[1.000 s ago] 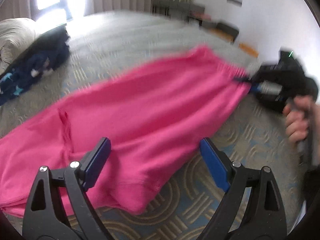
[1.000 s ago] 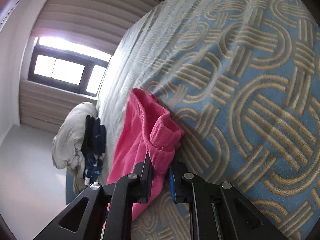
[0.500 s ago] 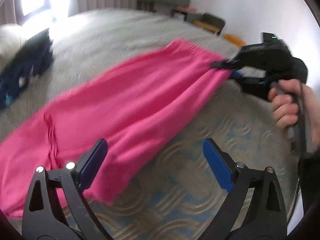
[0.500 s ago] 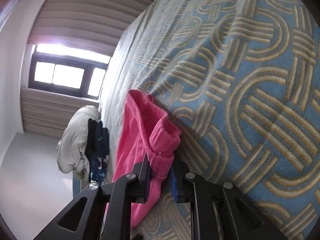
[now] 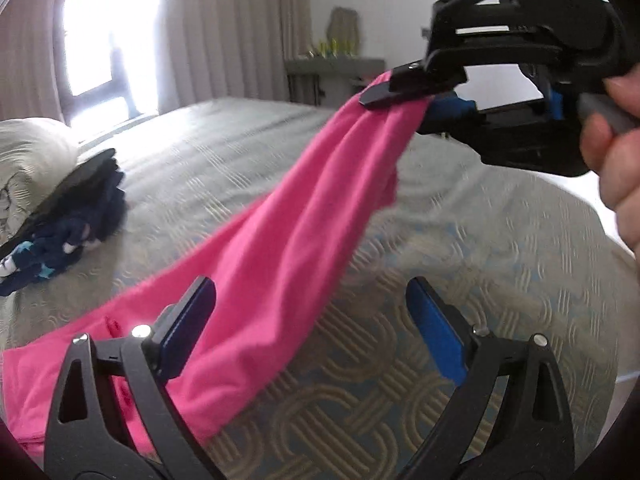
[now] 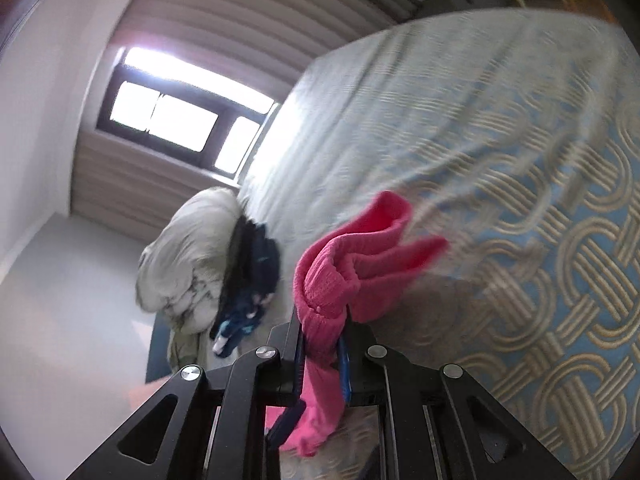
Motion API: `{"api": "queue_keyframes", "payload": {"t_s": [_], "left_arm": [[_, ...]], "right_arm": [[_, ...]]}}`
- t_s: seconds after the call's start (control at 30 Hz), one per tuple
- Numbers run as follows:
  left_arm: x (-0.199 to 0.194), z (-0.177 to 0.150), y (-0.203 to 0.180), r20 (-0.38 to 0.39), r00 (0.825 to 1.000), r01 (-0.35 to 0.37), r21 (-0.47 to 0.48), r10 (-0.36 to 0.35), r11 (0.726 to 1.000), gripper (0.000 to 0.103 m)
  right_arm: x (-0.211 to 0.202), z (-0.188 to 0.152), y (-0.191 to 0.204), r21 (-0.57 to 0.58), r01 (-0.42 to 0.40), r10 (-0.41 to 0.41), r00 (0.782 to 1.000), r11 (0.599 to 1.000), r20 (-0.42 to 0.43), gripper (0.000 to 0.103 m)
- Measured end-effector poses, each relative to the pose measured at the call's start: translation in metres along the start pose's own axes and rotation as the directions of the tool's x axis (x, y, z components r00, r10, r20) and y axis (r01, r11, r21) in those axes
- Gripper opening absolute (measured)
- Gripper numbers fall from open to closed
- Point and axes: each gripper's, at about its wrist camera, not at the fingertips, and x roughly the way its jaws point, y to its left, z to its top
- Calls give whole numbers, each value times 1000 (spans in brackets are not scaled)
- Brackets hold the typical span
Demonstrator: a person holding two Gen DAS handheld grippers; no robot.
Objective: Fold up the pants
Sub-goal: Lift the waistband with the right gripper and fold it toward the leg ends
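Observation:
Pink pants (image 5: 272, 256) stretch from the lower left of the bed up to the upper right in the left wrist view. My right gripper (image 5: 404, 100) is shut on their waistband and holds that end lifted above the bed. In the right wrist view the ribbed pink waistband (image 6: 340, 268) is pinched in the right gripper (image 6: 322, 344). My left gripper (image 5: 308, 312) is open and empty, low over the bed beside the pants' near edge, its left finger (image 5: 188, 320) over the fabric.
The bed (image 5: 500, 272) has a blue cover with a gold woven pattern. Dark navy clothes (image 5: 72, 216) lie against a pale bundled duvet (image 5: 28, 164) at the left. A window (image 6: 176, 120) and curtains are behind. A shelf (image 5: 332, 68) stands by the far wall.
My right gripper has lifted the waistband end up off the bed and toward the left gripper. The pants now hang in a slope. The left gripper stays open.

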Motion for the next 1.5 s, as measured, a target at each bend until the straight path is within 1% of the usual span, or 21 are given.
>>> {"api": "queue_keyframes", "payload": {"t_s": [0.13,0.2,0.27,0.3,0.33,0.37,0.4,0.47,0.5,0.53,0.63,0.73,0.8,0.87,0.93,1.0,1.1,1.2,1.27,1.4,1.5], "left_arm": [[3,11,19,-5,1000,-24,-34,24,999,96],[12,19,32,-40,999,-10,-75,7,997,96],[15,26,43,-35,999,-16,-115,12,993,96],[15,30,52,-29,1000,-2,-150,-2,989,96],[15,33,58,-23,1000,12,-177,-16,984,92],[14,34,65,-13,999,30,-214,-34,976,79],[13,34,74,-8,998,53,-254,-57,966,72],[8,32,89,8,994,104,-331,-107,938,46],[4,31,96,28,990,142,-370,-141,918,40],[0,30,102,39,987,159,-400,-157,902,35],[-16,25,121,98,982,191,-475,-164,859,35],[-33,18,143,152,978,204,-538,-144,818,35],[-45,10,157,188,976,202,-577,-112,791,36],[-54,1,174,194,977,188,-611,-85,769,48],[-64,-10,194,206,978,165,-642,-39,749,48],[-75,-25,219,214,977,142,-680,9,720,48],[-84,-49,253,212,976,123,-731,52,671,48],[-90,-75,281,195,978,109,-773,71,625,48],[-95,-88,294,184,978,91,-791,93,605,48],[-104,-121,315,159,981,71,-825,109,561,48],[-104,-143,328,122,987,52,-855,101,516,52]], "right_arm": [[4,1,40,-81,1,-2,1000,997,-12,12],[8,-1,57,-106,-6,4,1000,994,-20,12],[13,-5,75,-133,-10,6,999,991,-35,12],[17,-7,85,-150,-10,3,999,989,-44,12],[19,-10,92,-165,-8,-1,999,986,-50,12],[21,-11,99,-179,-6,-4,998,984,-55,12],[24,-13,105,-193,-4,-8,998,981,-60,12],[30,-16,118,-219,2,-17,998,976,-68,12],[33,-18,122,-228,1,-19,997,974,-74,12],[38,-22,130,-242,3,-24,996,970,-82,12],[49,-29,150,-276,9,-37,995,961,-96,12],[67,-40,180,-329,15,-57,991,944,-119,12],[85,-50,201,-376,18,-78,986,926,-145,12],[106,-62,216,-407,13,-93,980,913,-176,12],[131,-80,232,-432,-10,-96,970,902,-224,12],[151,-96,244,-447,-31,-98,960,894,-263,12],[190,-129,258,-454,-65,-105,935,889,-340,13],[217,-157,267,-460,-86,-115,913,884,-391,13],[237,-179,273,-472,-103,-126,894,876,-429,13],[268,-212,278,-469,-129,-137,861,874,-491,13],[290,-238,276,-478,-123,-174,830,870,-530,13]]}}
